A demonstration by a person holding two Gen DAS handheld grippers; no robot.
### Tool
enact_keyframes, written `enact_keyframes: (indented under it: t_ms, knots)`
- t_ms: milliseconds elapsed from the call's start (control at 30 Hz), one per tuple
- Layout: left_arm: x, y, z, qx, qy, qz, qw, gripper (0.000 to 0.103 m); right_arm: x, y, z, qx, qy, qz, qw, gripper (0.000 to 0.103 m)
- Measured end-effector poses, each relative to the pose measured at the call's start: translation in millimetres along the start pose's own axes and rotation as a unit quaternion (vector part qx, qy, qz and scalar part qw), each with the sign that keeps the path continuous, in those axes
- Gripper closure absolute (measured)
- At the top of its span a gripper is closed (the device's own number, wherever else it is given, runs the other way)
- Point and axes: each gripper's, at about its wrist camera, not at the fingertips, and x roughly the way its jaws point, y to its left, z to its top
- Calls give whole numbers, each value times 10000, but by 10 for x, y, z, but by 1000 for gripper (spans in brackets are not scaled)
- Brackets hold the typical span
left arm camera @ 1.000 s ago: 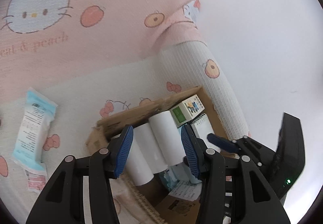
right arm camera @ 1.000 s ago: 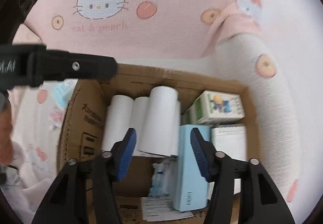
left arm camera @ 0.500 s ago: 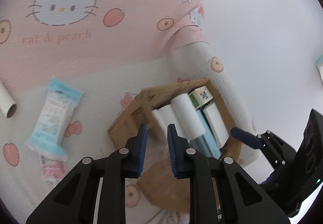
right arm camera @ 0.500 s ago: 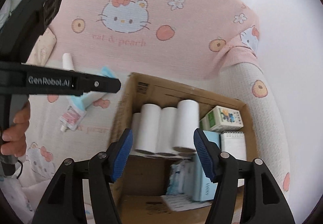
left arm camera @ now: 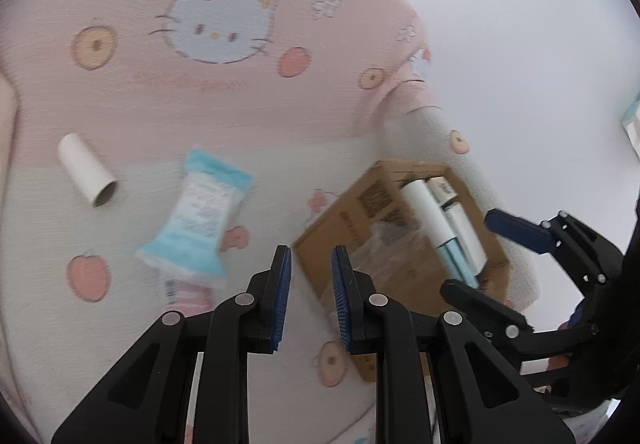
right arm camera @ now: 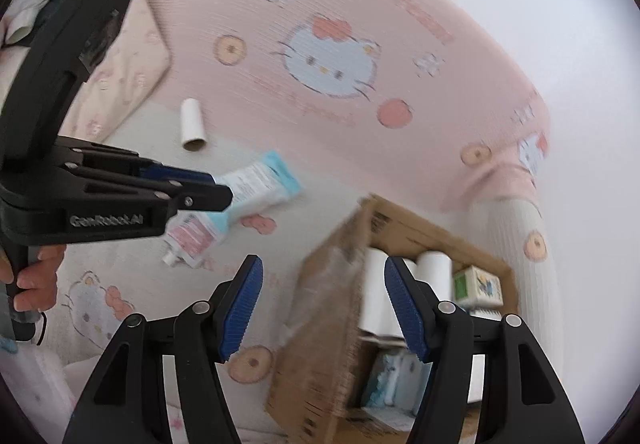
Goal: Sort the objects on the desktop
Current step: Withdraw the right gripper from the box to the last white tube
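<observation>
Cardboard marks the landmark here: an open box stands on a pink-and-cream cartoon-print sheet, already holding white rolls and several small packs. Two things are left outside it. A pale blue packet lies flat on the sheet just to the left of the box, and a white tube lies further left again, well apart from the box, with its open end turned toward the camera. The packet's long axis is set on a slant, its far end tilted toward the box and its near, pink-printed end pointing down toward the left gripper. That gripper is seen nearly closed, only a narrow gap left between its blue pads and nothing held there; it would have to be opened before any grasp. It is aimed at the sheet between packet and box, so the packet lies just ahead and to its left. In the right wrist view the right gripper is seen wide apart and empty, its jaws having just been opening, and it sits over the box's left wall, with the packet beyond the left gripper. The left gripper is judged the nearer to the packet, and a grasp across the packet's short side is judged the likeliest fit.
</observation>
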Motion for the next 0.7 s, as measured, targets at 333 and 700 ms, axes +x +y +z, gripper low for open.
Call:
enact_keyframes:
  t_ms: [333,700]
  knots:
    - [-193,842,-292,-607,305,582,9960,45,128,619,141,-56,-710,239,9972,39]
    - [-212,1736,33,-1138,506,765,9893,41,550,966,485,-538,-1081,379,9920,39]
